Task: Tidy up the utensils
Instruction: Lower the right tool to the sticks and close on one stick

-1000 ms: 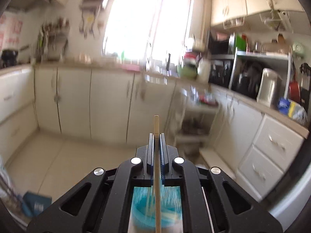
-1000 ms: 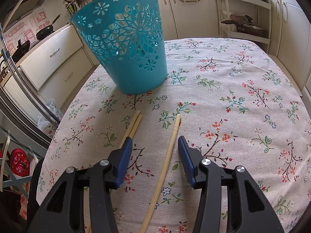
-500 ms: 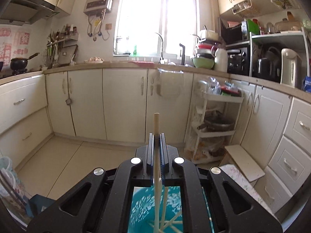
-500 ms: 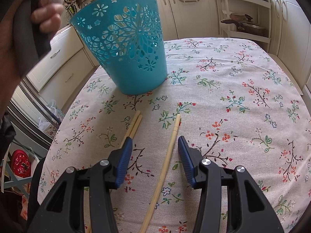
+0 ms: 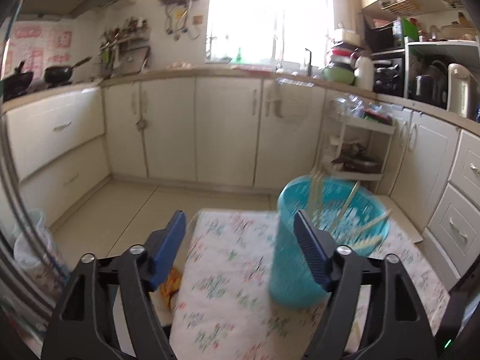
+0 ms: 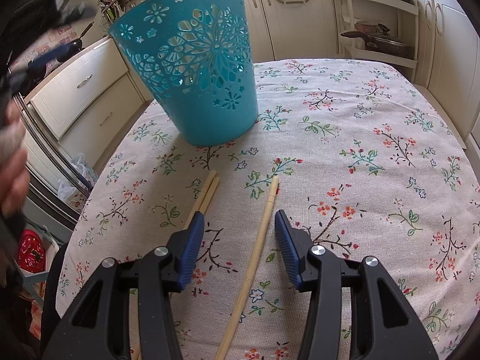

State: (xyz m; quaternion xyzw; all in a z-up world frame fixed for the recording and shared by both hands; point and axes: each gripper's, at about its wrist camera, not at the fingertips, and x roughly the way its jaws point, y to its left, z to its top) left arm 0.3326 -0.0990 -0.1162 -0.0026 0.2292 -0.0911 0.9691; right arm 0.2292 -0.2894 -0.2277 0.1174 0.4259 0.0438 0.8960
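Between the jaws of the right gripper (image 6: 240, 241) a single chopstick (image 6: 258, 241) is framed, lying flat on the cloth-covered surface (image 6: 375, 180). The jaws are spread to either side of it and neither pad is seen to press on it, so nothing is clamped yet; the straddle is judged to be a line-up for a pinch across the thin stick. Just outside the left-hand jaw of that gripper a pair of chopsticks (image 6: 207, 192) is laid side by side and touching, their near ends hidden under the jaw. Three chopsticks are thus counted loose on the surface. Ahead of the jaws, well beyond the stick tips, one turquoise basket (image 6: 195, 78) with flower cut-outs is stood upright, presumably as the holder into which the utensils are gathered. The jaws of the left gripper (image 5: 240, 249) are opening and nothing is seen between them, only cloth and floor beyond. Partly behind its right-hand jaw the same basket (image 5: 354, 210) is seen from above, with pale sticks (image 5: 348, 207) leaning against its inner wall; about four are made out, but blur makes the count unsure. The wide gap is read as a release over the basket.
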